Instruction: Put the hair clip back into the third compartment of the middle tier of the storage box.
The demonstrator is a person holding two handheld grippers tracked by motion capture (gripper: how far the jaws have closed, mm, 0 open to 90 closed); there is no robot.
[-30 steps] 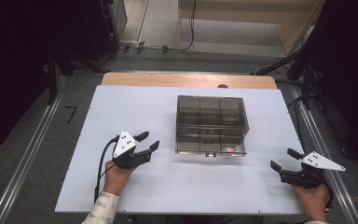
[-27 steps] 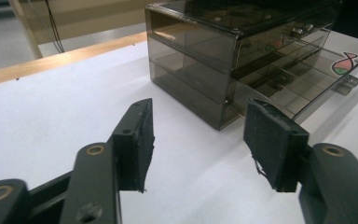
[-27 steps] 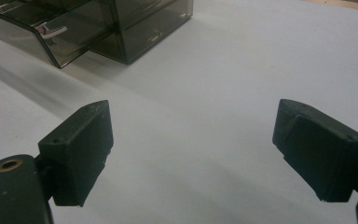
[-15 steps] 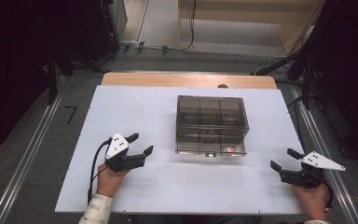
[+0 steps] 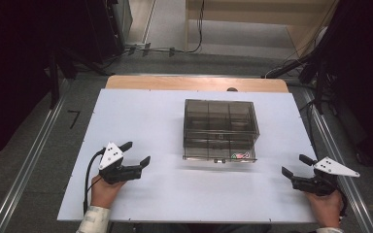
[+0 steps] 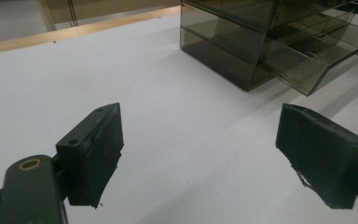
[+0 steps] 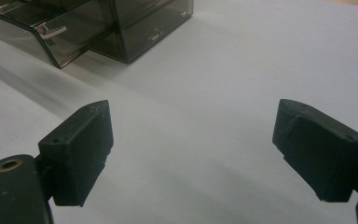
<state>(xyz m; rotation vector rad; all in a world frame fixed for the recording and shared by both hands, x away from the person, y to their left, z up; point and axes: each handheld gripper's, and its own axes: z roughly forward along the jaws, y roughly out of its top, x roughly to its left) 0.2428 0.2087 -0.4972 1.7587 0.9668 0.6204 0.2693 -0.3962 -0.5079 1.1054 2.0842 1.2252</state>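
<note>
A smoked-plastic drawer box [image 5: 220,127] stands near the middle of a white table [image 5: 141,116], its lowest drawer [image 5: 219,154] pulled partway out toward the person seated at the near edge. Both grippers rest well short of the box. The left gripper [image 5: 135,154] sits to the box's near left, its jaws spread wide and holding nothing, aimed roughly at the box's corner. The right gripper [image 5: 294,166] lies to the box's near right, close to the table's edge, jaws likewise parted and empty.

From the left gripper view, the box [image 6: 261,42] rises beyond the jaws, the open drawer [image 6: 307,58] jutting from its base with bare table between. The right gripper view shows the same drawer [image 7: 51,32] from the other side, a small pale handle [image 7: 51,31] visible on its front. A red-and-green sticker [image 5: 240,156] marks the drawer's front right in the high view.

Judging by the scene, the work centres on the drawer, which stands open; whether anything lies inside cannot be told through the dark plastic. Neither tool touches the box, so what remains appears to be closing in on the drawer front and either pushing it home or drawing it farther out.
</note>
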